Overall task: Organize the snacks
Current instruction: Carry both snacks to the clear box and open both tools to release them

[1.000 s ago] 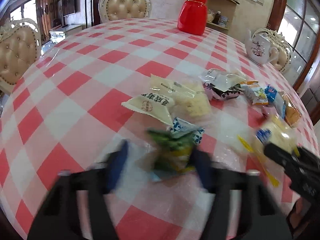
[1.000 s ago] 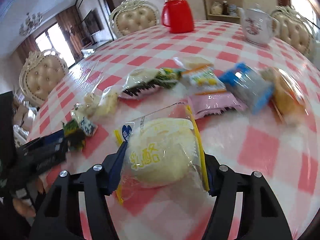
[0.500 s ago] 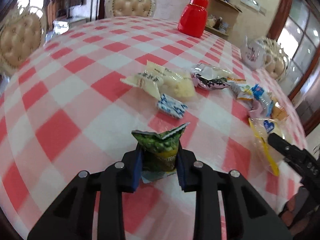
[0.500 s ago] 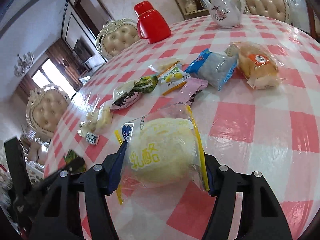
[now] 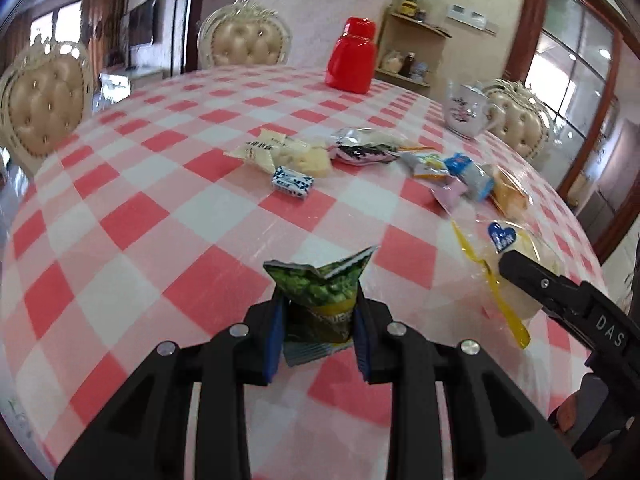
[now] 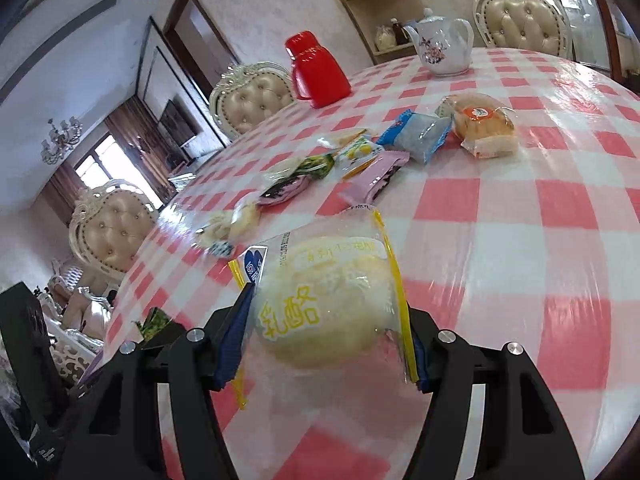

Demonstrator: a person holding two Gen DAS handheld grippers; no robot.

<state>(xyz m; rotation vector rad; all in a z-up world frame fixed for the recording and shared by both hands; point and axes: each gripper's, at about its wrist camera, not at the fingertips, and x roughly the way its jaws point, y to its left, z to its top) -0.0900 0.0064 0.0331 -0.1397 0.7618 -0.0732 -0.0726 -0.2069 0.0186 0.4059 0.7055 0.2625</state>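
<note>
My left gripper is shut on a small green pea-snack packet and holds it above the near part of the table. My right gripper is shut on a clear bag with a pale cheese bun, also lifted; that bag shows at the right of the left wrist view. Several loose snacks lie in a row across the table: a blue-white candy, cracker packs, a pink packet, a blue packet and a wrapped bun.
A red thermos jug and a white floral teapot stand at the far side of the round red-checked table. Padded chairs ring the table.
My left gripper closed on the green packet and lifted it back toward the near edge. My right gripper kept its hold on the bun bag and drew back and up.
</note>
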